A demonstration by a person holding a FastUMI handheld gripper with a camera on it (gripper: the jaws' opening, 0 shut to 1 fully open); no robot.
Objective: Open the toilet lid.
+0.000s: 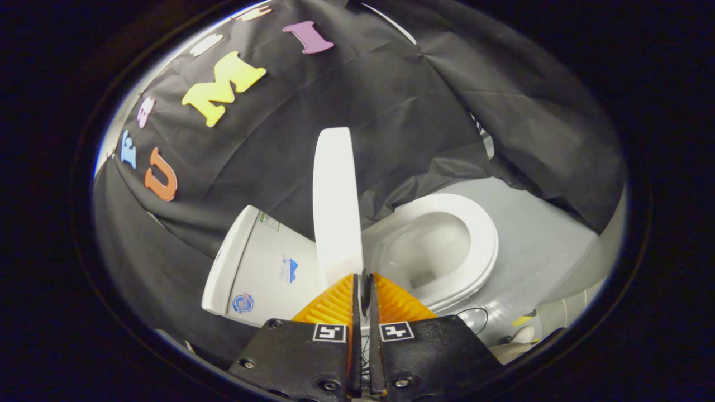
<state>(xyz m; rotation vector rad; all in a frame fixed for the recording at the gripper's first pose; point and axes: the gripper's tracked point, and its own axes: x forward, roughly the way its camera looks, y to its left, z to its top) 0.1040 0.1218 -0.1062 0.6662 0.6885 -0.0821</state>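
The toilet lid [335, 201] stands up on its edge, just ahead of the gripper [364, 282]. It is lifted well off the toilet seat [485, 234], so you can look down into the bowl [430, 251] on one side of it. On the other side is the tank [262, 268], and the lid does not seem to lean on it yet.

The gripper's fingers are pressed almost together, with just a thin slit between them. Their tips sit right by the lid's lower edge, but I cannot tell if they pinch it.

The lifting step looks nearly done. Next, the lid likely needs a soft push back until it rests against the tank and stays up by itself.
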